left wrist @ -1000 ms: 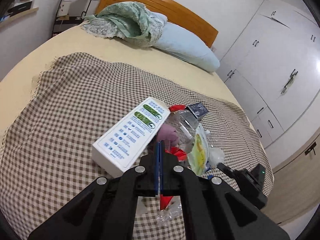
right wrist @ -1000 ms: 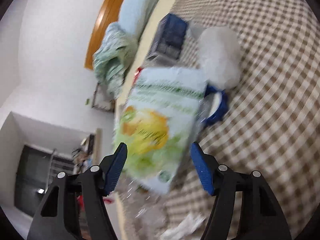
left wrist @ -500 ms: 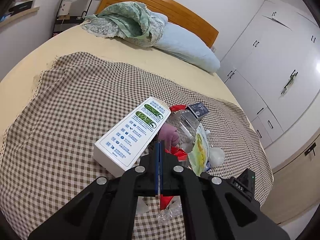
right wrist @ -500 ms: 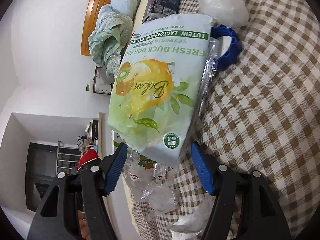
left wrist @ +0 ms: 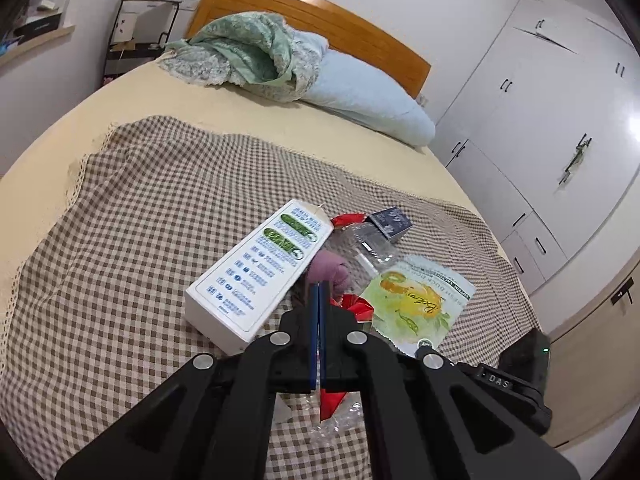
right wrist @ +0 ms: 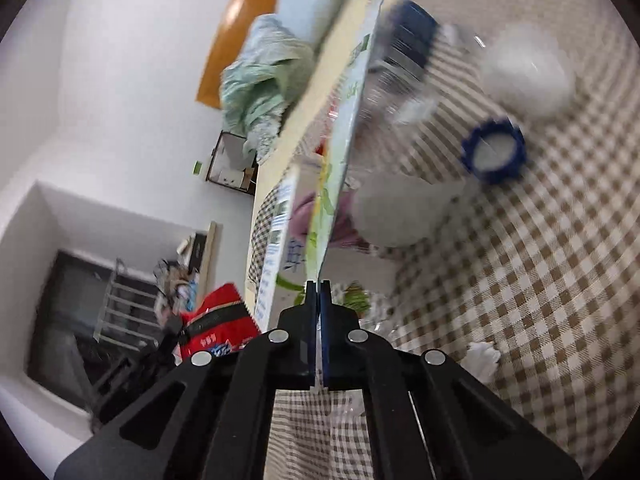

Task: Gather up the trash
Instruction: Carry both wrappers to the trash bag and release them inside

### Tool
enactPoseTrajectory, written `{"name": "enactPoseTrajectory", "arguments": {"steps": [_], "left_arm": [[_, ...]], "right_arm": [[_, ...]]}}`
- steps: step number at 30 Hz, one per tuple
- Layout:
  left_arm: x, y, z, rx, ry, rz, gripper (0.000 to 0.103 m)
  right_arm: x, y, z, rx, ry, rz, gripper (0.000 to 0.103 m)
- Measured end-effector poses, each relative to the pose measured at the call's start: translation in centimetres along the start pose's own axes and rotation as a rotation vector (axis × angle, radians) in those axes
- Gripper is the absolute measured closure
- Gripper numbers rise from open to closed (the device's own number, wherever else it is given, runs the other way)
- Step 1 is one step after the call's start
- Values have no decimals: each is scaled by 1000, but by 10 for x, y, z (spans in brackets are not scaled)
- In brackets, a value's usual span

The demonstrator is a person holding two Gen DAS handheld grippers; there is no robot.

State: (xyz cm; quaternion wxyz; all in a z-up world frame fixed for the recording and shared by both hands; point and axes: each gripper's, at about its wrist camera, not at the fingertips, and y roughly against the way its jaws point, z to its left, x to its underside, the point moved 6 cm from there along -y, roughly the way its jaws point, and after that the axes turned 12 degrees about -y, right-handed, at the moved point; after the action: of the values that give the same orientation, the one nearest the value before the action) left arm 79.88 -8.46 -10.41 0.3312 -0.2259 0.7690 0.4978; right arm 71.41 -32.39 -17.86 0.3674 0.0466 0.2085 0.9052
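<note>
A pile of trash lies on the checked cloth (left wrist: 140,220) on the bed. It holds a long white box (left wrist: 260,272), a mauve wad (left wrist: 330,270), a dark small box (left wrist: 392,220) and clear plastic (left wrist: 368,240). My left gripper (left wrist: 319,292) is shut on a red wrapper (left wrist: 356,306) with clear plastic bag film. My right gripper (right wrist: 319,292) is shut on the edge of the green and yellow dog food pouch (right wrist: 340,168), which also shows in the left wrist view (left wrist: 416,304). A blue bottle cap (right wrist: 494,156) and a white wad (right wrist: 524,68) lie beside it.
A green quilt (left wrist: 248,52) and a pale blue pillow (left wrist: 368,96) lie at the wooden headboard (left wrist: 320,20). White wardrobes (left wrist: 540,128) stand to the right of the bed. A black shelf (left wrist: 136,36) stands at the far left.
My right gripper has shut on the pouch's edge and turned it, so it faces up in the left wrist view. My left gripper stays shut in place.
</note>
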Motion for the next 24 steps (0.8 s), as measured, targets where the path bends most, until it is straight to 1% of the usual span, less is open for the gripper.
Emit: {"name": "enactPoseTrajectory", "arguments": {"steps": [3, 5, 7, 9, 10, 12, 14, 15, 16, 18, 19, 22, 24], "left_arm": [[-3, 13, -13, 11, -28, -21, 103], [-4, 27, -25, 37, -41, -41, 103], [-5, 43, -36, 60, -54, -64, 103], [-5, 58, -48, 83, -70, -86, 103], [-4, 65, -55, 92, -85, -97, 103], [0, 75, -70, 104, -112, -104, 103], [9, 84, -88, 133, -118, -94, 103], [13, 87, -96, 148, -122, -87, 103], [20, 90, -109, 168, -129, -75, 103], [35, 96, -137, 202, -160, -56, 103], [46, 99, -155, 214, -188, -42, 103], [82, 103, -208, 248, -275, 13, 103], [111, 103, -241, 258, -331, 54, 103]], "right_arm": [[7, 15, 26, 38, 110, -63, 102], [12, 29, 42, 52, 164, -110, 102], [20, 42, 53, 63, 204, -121, 102], [33, 66, 61, 106, 272, -134, 102], [38, 84, 61, 143, 307, -149, 102], [42, 114, 50, 200, 331, -164, 102], [49, 153, 32, 288, 353, -179, 102], [54, 164, 25, 319, 361, -179, 102], [63, 186, 12, 375, 374, -181, 102], [79, 219, -12, 458, 393, -180, 102], [85, 232, -23, 486, 394, -180, 102], [111, 285, -83, 599, 369, -169, 102], [124, 308, -116, 639, 336, -155, 102]]}}
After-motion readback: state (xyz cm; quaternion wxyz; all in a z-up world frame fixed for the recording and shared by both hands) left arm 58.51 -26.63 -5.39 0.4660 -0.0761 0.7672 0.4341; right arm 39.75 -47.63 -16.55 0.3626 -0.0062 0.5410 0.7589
